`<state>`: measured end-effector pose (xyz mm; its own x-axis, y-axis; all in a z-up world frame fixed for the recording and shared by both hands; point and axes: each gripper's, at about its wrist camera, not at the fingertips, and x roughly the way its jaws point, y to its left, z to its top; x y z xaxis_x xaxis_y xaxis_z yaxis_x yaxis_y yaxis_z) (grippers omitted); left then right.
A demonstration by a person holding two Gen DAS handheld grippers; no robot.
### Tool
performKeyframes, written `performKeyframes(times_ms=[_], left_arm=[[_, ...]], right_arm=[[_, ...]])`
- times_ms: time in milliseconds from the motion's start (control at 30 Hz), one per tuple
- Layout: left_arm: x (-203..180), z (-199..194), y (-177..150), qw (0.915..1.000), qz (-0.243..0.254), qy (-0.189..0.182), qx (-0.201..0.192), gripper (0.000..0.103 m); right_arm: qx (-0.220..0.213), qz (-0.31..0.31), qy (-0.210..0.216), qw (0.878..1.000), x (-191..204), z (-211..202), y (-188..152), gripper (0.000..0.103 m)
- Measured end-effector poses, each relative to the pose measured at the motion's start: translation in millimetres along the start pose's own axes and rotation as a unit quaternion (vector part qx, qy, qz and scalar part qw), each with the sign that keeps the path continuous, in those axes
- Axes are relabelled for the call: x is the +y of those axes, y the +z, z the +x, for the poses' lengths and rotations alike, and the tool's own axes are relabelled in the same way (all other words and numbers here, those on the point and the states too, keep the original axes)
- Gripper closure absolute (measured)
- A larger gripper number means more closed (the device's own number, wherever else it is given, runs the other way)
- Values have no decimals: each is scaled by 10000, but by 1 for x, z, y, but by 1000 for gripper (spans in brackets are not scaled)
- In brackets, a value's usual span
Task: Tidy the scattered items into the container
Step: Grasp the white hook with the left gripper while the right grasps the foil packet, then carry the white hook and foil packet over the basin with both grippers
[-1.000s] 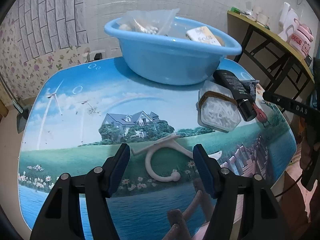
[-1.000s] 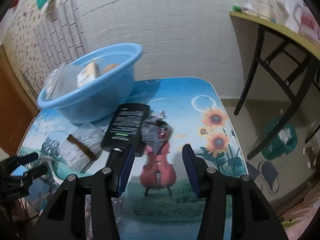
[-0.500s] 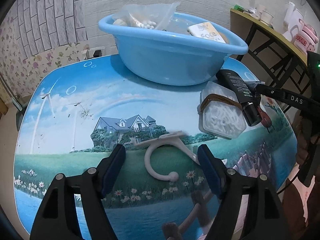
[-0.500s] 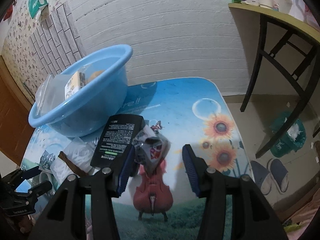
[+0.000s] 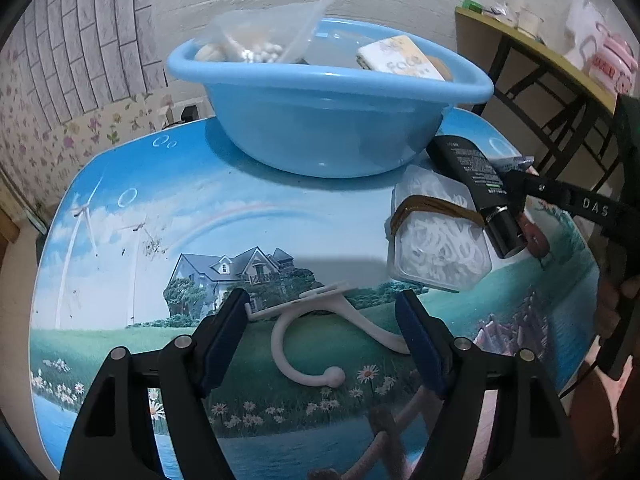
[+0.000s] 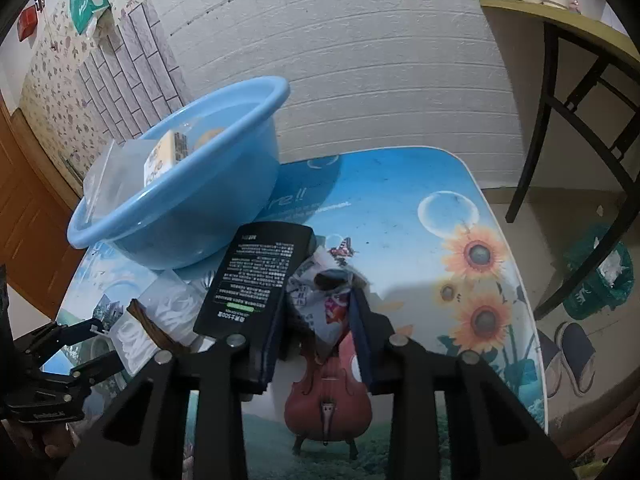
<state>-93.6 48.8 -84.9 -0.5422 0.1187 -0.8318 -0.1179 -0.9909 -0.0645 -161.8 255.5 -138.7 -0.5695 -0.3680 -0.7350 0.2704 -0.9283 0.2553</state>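
A: Blue plastic dominated the scene: the basin [image 5: 320, 120] sat toward the far side of the printed bench [image 5: 120, 220], and everything else I placed by it. How full was it?

B: Partly. A clear bag of pale beads [image 5: 264, 40] and a cream packet [image 5: 400, 58] already lay inside the basin, so I judged some of the tidying done.

A: And what was left outside it?

B: Four things, as far as I could see. Just beside the basin's near right flank lay a clear box of white pieces [image 5: 436, 236] with a brown band around it. A black tube [image 6: 256, 276] rested across that box, its flat end nearly touching the basin wall. A crumpled sachet [image 6: 328, 300] lay beside the tube, on the side away from the box. Well apart from the basin, toward the near edge, lay a white hook [image 5: 316, 328].

A: The jaws?

B: The right gripper [image 6: 316, 340] was closing its jaws, with the sachet between them; the pads looked to be pinching it. The left gripper [image 5: 324, 340] held its jaws wide around the hook, not yet touching it.

A: So, roughly midway?

B: That was my guess: two items in, four to go.
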Motion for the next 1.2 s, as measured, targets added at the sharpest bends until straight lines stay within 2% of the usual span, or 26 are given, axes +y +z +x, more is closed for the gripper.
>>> performKeyframes(times_ms=[100,167,533,933,1200], left_arm=[[-3,0,-1,9998,107,189,-25,43],[-2,-2,0,9998,101,166,-40,47],[8,-27,-7,9995,-52,24,-324,47],[25,-60,-21,9972,-286,-24,-687,47],[33,-75,-22,9955,-383,-44,-865,47]], right_arm=[[-11,24,-30,10000,-2,-2,-1,72],[-7,-2,-13,10000,-3,-5,-2,72],[-120,-332,-105,9993,14,-37,-20,72],[-379,-694,82,9968,58,-69,-26,73],[-447,-847,167,9953,74,-78,-27,74]])
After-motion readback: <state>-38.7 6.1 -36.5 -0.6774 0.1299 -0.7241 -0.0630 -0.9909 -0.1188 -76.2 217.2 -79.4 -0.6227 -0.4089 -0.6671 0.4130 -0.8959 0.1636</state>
